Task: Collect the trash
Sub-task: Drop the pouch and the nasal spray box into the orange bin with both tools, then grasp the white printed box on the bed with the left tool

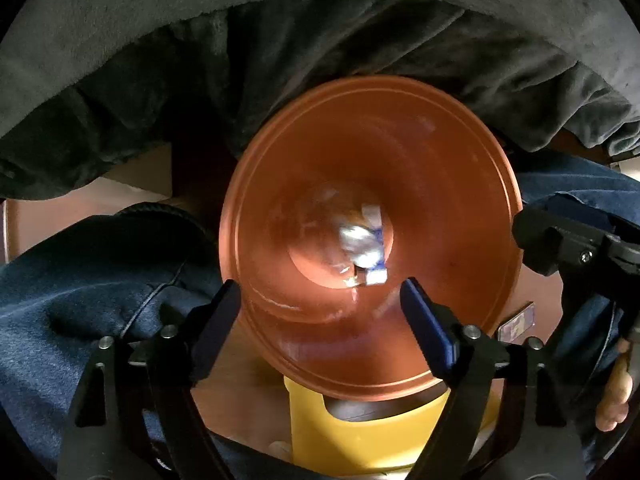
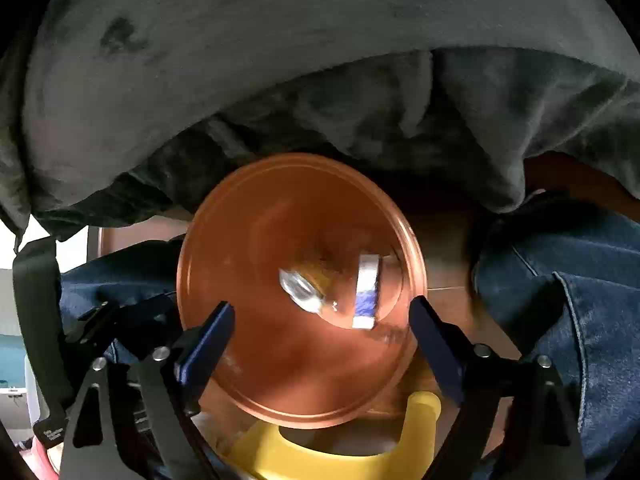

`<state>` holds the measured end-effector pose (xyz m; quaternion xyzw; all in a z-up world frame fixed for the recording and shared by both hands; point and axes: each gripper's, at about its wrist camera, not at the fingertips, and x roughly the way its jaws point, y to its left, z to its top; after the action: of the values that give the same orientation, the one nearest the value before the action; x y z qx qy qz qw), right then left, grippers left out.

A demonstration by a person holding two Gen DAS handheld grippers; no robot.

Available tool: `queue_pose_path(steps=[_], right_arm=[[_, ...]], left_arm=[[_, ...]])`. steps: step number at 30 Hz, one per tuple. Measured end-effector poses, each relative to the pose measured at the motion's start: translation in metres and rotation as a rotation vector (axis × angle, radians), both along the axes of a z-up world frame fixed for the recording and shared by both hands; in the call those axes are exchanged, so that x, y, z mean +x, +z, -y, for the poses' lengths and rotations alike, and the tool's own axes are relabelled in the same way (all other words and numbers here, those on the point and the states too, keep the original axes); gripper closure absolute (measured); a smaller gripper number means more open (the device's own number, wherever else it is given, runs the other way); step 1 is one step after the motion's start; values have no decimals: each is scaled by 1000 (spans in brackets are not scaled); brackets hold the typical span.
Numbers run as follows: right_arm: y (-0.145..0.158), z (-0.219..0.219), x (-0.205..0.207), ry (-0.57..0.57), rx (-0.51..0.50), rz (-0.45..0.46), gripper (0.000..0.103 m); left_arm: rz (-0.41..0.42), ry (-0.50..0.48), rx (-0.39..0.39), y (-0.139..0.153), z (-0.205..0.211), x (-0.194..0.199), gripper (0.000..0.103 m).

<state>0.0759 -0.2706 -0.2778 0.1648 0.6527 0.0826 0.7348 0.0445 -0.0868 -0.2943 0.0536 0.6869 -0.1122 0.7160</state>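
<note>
Dark grey blanket [image 1: 320, 40] draping behind; orange bucket [image 1: 280, 184] standing below it, holding the trash: crumpled foil wrapper [image 2: 300, 290] and blue-white packet [image 2: 366, 292] lying at its bottom. Left gripper [image 1: 320, 304] and right gripper [image 2: 322, 324] hovering above, jaws spread, gripping nothing.

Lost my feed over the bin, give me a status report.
Left hand-held gripper open, empty; right hand-held gripper open, empty. Crumpled silver wrapper and blue-white packet lying in round orange plastic bin. Nothing blocking.

A dark green blanket [image 2: 280, 92] hangs above blue jeans [image 2: 592, 300] and a yellow plastic stool [image 1: 360, 440].
</note>
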Motion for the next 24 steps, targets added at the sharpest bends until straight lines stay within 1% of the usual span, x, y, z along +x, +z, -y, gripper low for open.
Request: queue_pose_path(steps=[12,17,21,24], right_arm=[[-1,3,0,-15,-13,-8,16],[4,8,0,-34,7,1,16],[20,15,-3,-40,19,38,16],[45,17,-8,-27,6,110,16]], left_arm=[[-4,28,-15,-3,-4,4,23],[7,33,-21,3,-5,3,23],[57,29,-31,24,-11,-2,23],[158,15,-60,61,-16,-7,23]])
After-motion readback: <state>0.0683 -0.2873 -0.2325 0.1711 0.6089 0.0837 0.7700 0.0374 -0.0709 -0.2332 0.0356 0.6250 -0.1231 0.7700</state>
